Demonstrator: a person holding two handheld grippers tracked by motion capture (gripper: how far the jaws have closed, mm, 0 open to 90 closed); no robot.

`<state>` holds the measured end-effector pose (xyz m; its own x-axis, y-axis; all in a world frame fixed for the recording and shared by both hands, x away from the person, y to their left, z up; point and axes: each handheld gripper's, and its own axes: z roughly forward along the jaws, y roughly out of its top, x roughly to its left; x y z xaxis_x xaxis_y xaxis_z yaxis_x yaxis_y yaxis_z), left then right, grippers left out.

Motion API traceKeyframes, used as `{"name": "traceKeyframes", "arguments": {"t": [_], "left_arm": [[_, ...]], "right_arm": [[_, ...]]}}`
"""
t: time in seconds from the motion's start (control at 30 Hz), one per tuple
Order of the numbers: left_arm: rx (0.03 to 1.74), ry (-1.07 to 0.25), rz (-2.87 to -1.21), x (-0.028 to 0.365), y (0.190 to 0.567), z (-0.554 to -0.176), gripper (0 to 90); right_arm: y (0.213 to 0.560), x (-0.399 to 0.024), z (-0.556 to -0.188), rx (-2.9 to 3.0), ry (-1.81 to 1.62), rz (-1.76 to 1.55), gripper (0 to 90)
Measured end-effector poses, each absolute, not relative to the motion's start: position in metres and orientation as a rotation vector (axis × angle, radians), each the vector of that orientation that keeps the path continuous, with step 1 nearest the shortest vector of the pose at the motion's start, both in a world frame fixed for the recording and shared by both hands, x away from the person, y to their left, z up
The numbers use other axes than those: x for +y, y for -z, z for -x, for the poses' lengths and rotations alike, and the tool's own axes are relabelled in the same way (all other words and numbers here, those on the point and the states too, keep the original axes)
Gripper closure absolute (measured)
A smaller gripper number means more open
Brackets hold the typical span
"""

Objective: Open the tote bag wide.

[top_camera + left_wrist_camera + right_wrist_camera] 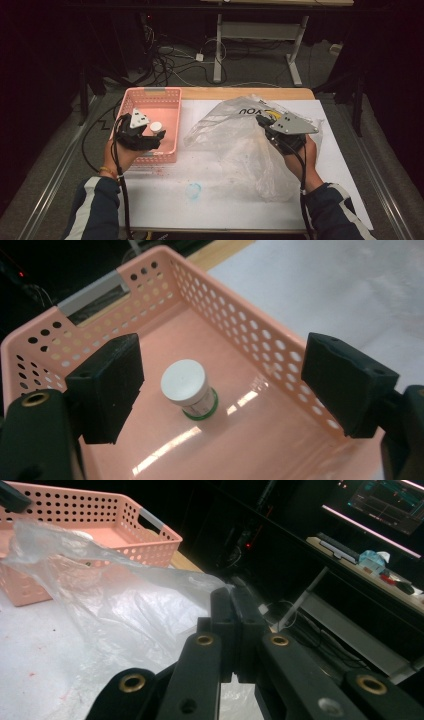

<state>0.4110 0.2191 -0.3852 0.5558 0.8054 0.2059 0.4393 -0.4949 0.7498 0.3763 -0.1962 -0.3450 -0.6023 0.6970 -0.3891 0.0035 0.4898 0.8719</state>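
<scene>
Jar (pixel 189 389) with a white lid and green-edged label stands upright on the floor of the pink perforated basket (pixel 167 97), well clear of its walls. The basket sits at the far left of the white-covered tabletop (pixel 240 205).

Left tool (pixel 222 385) hangs above the basket with its jaws spread wide; nothing is between the pads, and the jar shows below the gap, nearer the left pad, untouched. In the high view the left tool (pixel 150 134) sits over the basket's near half, with the jar's white lid just beside its tip.

Right tool (pixel 233 612) has its jaws pressed fully together on a fold of the clear plastic bag (pixel 125 610); the film runs out from between the pads toward the basket. In the high view the right tool (pixel 267 122) holds the bag (pixel 240 150) raised at its upper right edge, so that the film drapes down to the tabletop between the two hands. Dark lettering shows on the bag near the grip; it cannot be read in full.

A small blue-green mark (pixel 193 190) lies on the tabletop cover near the front edge, apart from the bag and the basket.
</scene>
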Motion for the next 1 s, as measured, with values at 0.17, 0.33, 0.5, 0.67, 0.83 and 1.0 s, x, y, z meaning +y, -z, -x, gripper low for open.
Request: {"name": "traceKeyframes", "arguments": {"t": [0.17, 0.33, 0.5, 0.67, 0.83, 1.0], "left_arm": [[1.093, -0.638, -2.208, 0.223, 0.396, -0.446, 17.5], [1.165, -0.593, -2.249, 0.222, 0.405, -0.469, 17.4], [1.203, -0.575, -2.336, 0.218, 0.417, -0.485, 17.6], [1.253, -0.540, -2.399, 0.217, 0.425, -0.496, 26.1], [1.239, -0.468, -2.472, 0.214, 0.430, -0.499, 44.0], [1.225, -0.453, -2.474, 0.214, 0.430, -0.499, 47.4]], "right_arm": [[0.343, -0.200, -0.375, 1.933, -1.170, -0.582, 90.0], [0.346, -0.200, -0.376, 1.967, -1.165, -0.571, 90.0], [0.351, -0.197, -0.376, 1.997, -1.157, -0.552, 90.0], [0.354, -0.195, -0.375, 2.018, -1.151, -0.534, 90.0], [0.356, -0.194, -0.375, 2.034, -1.152, -0.530, 90.0], [0.356, -0.194, -0.375, 2.036, -1.152, -0.528, 90.0]]}}
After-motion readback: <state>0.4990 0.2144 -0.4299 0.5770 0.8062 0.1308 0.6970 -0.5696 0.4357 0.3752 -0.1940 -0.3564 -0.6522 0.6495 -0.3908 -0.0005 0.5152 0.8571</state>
